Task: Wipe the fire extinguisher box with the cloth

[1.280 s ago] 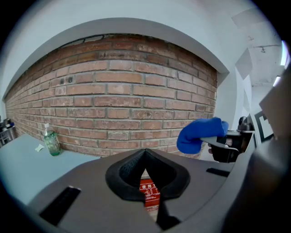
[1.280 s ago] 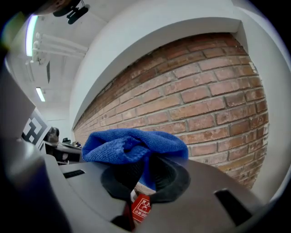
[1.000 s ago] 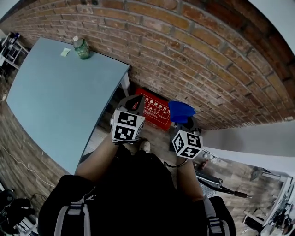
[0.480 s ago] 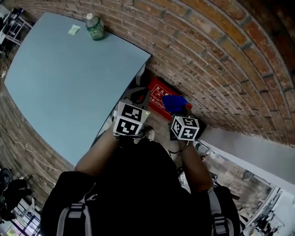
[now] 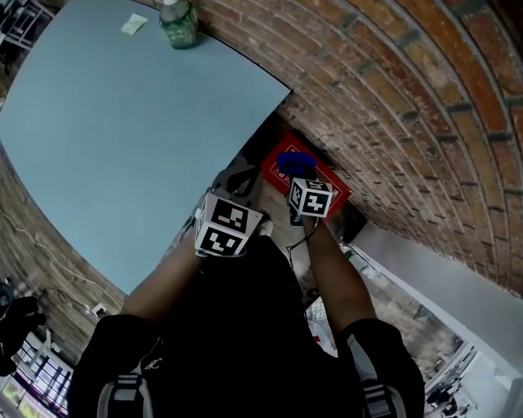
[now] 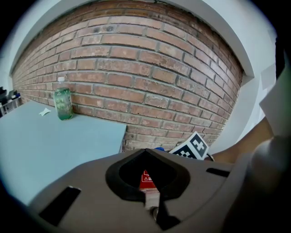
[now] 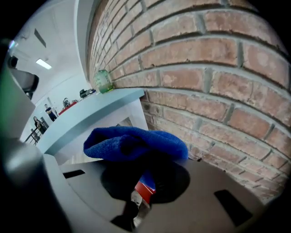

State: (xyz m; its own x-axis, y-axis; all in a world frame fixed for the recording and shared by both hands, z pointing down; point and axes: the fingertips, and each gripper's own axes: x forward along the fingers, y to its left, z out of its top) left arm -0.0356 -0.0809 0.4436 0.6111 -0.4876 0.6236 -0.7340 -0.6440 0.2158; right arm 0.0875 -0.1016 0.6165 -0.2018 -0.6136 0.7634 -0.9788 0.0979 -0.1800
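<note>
The red fire extinguisher box (image 5: 325,181) stands on the floor against the brick wall, beside the table's leg. My right gripper (image 5: 297,176) is shut on the blue cloth (image 5: 294,162), which sits over the box's top left part. In the right gripper view the bunched cloth (image 7: 134,143) fills the jaws, and a bit of the red box (image 7: 143,192) shows beneath it. My left gripper (image 5: 238,183) hangs shut and holds nothing, left of the box near the table's corner. In the left gripper view a strip of the red box (image 6: 146,179) shows through the closed jaws.
A light blue table (image 5: 122,139) stands to the left along the brick wall (image 5: 392,106), with a green-tinted bottle (image 5: 179,23) and a paper scrap (image 5: 135,24) at its far end. A white wall panel (image 5: 441,277) begins to the right of the box.
My right gripper has carried the blue cloth down and forward onto the red box. The left gripper has stayed near the table's corner. The head view has tilted.
</note>
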